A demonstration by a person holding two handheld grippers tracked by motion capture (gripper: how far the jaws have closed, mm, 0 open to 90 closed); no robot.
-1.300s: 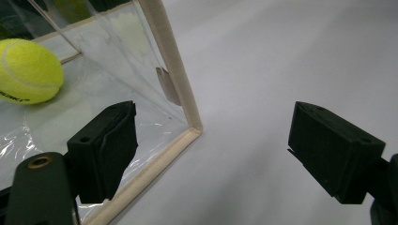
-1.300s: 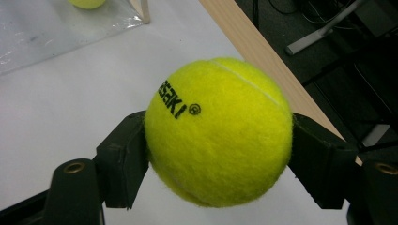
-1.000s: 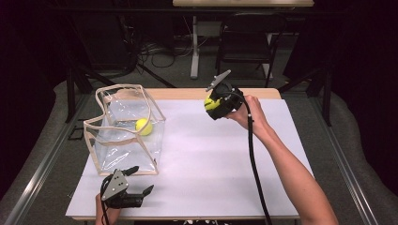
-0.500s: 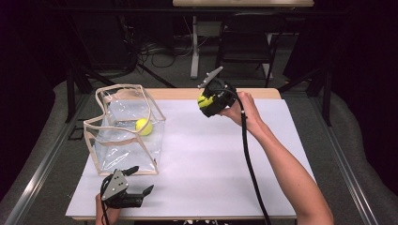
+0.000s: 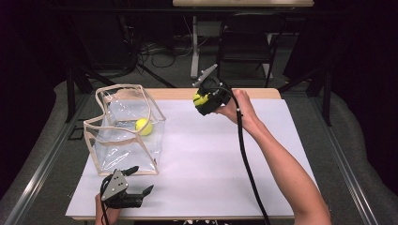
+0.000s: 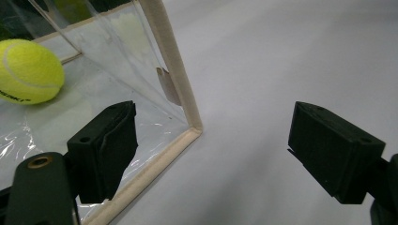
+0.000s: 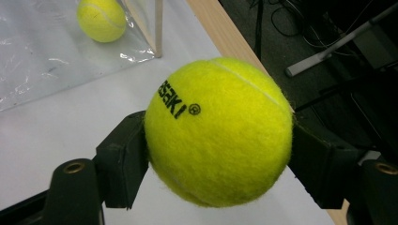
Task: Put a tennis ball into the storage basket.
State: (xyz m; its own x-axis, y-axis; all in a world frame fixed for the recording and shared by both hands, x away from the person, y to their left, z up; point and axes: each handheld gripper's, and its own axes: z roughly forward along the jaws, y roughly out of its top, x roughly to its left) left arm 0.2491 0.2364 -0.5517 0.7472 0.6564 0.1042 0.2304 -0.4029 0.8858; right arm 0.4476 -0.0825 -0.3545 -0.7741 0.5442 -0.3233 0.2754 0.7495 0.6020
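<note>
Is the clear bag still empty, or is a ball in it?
Not empty: one tennis ball lies inside the clear bag, on its bottom. The right gripper holds a second ball outside it.

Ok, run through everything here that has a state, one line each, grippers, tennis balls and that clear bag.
Right gripper: shut on a tennis ball, held above the table's far side.
Held tennis ball: clamped between both pads, off the table.
Left gripper: open, nothing between the jaws, beside the bag's near corner.
Clear bag: upright, top open.
Second tennis ball: resting inside the bag on its bottom.
</note>
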